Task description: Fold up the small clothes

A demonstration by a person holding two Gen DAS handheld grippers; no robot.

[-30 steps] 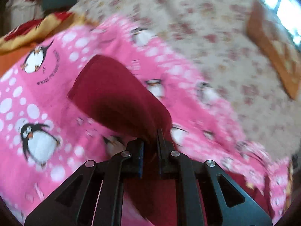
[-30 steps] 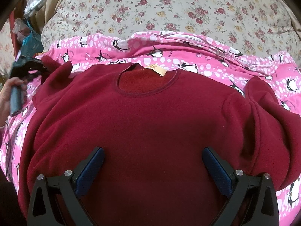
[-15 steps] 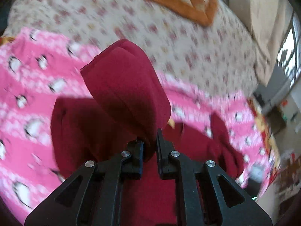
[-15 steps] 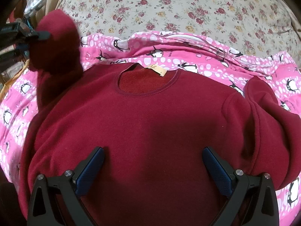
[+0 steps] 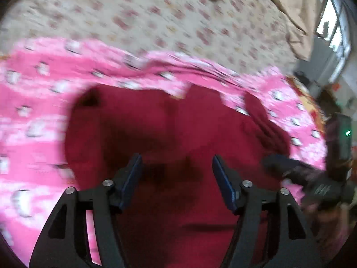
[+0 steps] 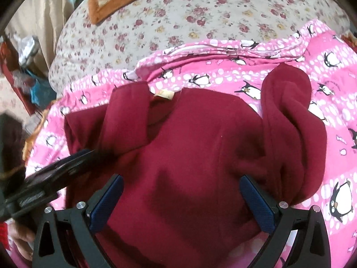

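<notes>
Now the left gripper [image 5: 176, 167] has just been opening, jaws apart with nothing between, above the maroon sweater [image 6: 189, 151]; right gripper [image 6: 180, 189] hovers wide over it too.

Left gripper [image 5: 176, 167] jaws just sprang apart, nothing between them, hovering over the maroon sweater [image 5: 156, 122]; pink penguin blanket [image 5: 33, 111] beyond.
</notes>
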